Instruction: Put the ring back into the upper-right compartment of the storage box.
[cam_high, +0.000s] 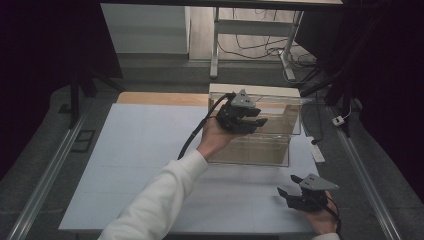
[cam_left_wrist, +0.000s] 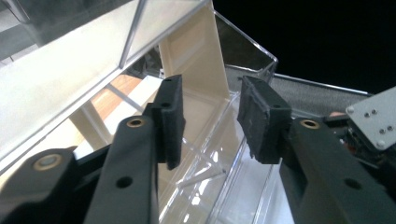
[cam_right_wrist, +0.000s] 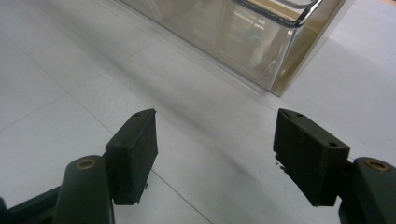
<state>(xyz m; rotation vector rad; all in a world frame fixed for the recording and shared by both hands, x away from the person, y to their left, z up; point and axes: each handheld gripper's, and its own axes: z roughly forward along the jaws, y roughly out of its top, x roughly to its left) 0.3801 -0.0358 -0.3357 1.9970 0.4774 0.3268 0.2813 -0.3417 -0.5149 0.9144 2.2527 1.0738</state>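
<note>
The left gripper (cam_high: 252, 118) hangs with jaws parted and empty over the clear rectangular acrylic box (cam_high: 280, 145), so placing looks done, while the right gripper (cam_high: 290, 192) rests open on the table.

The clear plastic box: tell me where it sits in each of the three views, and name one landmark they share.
High view: the clear plastic box stands right of centre on the white table sheet, under the left gripper.
Left gripper view: it spreads across the left and centre, behind the fingers.
Right gripper view: its rounded corner sits at the top, right of centre.
Shared landmark: the box's cream inner panel.
</note>
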